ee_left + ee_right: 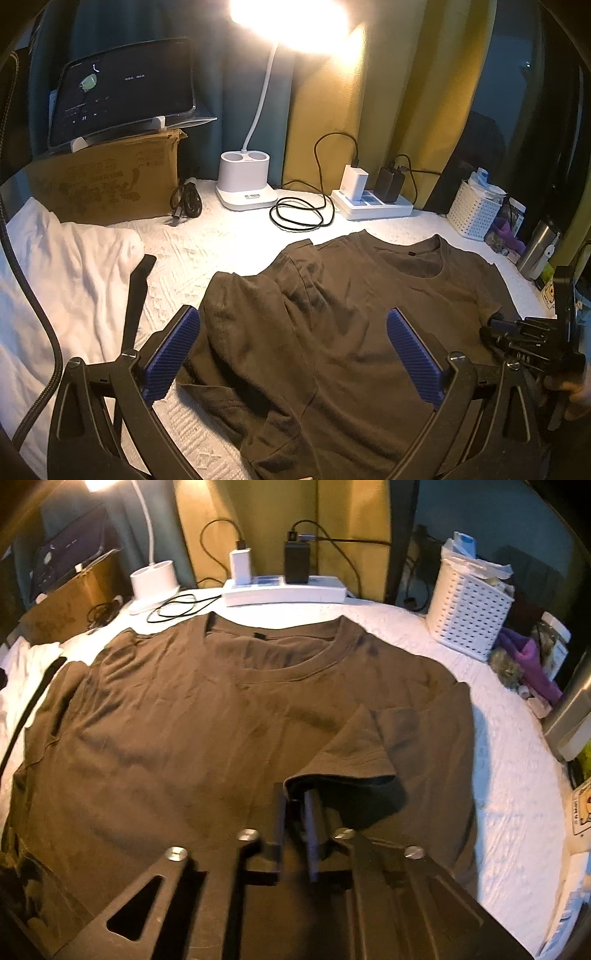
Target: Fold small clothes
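- The left gripper (293,354) points down at the brown T-shirt (354,314), jaws spread wide and holding nothing.
- The right gripper (295,812), at lower centre, has its narrow jaws around the folded-in sleeve (354,753); a grip can't be confirmed.
- The shirt lies mid-frame on a white quilted cover (509,775), bare at right.

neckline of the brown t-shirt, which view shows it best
The right wrist view: the neckline of the t-shirt sits near the middle, its whole curve and label visible. The left wrist view shows it farther off, smaller and in shadow.
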Demonstrator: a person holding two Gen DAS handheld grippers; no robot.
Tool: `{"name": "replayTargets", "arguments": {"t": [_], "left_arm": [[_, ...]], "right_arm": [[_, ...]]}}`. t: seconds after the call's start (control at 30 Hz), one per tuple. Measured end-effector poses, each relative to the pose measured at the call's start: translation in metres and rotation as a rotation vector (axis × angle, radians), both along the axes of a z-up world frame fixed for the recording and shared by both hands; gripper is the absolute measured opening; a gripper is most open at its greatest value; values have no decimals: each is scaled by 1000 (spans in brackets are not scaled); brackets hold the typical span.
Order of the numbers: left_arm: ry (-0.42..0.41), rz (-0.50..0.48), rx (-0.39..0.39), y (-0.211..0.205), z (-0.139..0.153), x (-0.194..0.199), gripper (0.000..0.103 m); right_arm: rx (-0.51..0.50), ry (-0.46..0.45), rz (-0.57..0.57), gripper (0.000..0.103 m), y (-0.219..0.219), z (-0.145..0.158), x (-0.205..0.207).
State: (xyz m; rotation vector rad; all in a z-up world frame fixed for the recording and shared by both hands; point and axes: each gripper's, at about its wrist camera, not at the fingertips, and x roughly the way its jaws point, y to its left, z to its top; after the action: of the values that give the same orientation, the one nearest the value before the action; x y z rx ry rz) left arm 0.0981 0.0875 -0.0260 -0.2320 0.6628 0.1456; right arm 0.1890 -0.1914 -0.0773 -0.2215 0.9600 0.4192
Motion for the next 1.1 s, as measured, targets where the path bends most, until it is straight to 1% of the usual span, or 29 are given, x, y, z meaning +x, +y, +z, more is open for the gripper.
{"name": "replayTargets", "arguments": {"t": [0.03,0.07,0.17,0.27,0.37,0.4,0.5,0.57,0.63,0.73,0.8,0.87,0.93,1.03,1.1], "left_arm": [[0,2,1,0,1,-1,100],[-1,3,3,0,1,-2,100],[-2,9,7,-1,3,-3,100],[3,13,8,-2,3,-3,100],[13,10,8,-4,2,1,100],[14,9,9,-5,1,2,100],[19,6,9,-7,1,6,100],[22,8,10,-7,0,8,100],[30,13,12,-7,-1,9,100],[36,20,16,-6,-2,10,100],[34,22,15,-6,-2,10,100],[32,19,14,-6,-2,10,100],[33,10,18,-9,-3,9,100],[33,-6,16,-15,-2,7,100],[34,-20,20,-20,-2,6,100]], "right_arm": [[13,5,6,83,0,1,-2],[27,1,10,89,0,3,-4],[66,-12,-10,89,-7,12,-5],[138,-1,-90,89,-30,20,5],[147,12,-121,89,-39,20,18],[160,25,-120,89,-41,18,22],[250,106,-113,89,-39,7,39],[274,116,-87,89,-30,4,43],[292,128,-30,89,-15,4,45],[279,115,49,89,3,14,36],[247,66,54,89,1,28,26],[236,28,28,89,-14,39,19],[214,-4,-27,89,-36,46,12],[184,-15,-102,89,-70,45,5],[160,-10,-142,89,-86,36,1]]}}
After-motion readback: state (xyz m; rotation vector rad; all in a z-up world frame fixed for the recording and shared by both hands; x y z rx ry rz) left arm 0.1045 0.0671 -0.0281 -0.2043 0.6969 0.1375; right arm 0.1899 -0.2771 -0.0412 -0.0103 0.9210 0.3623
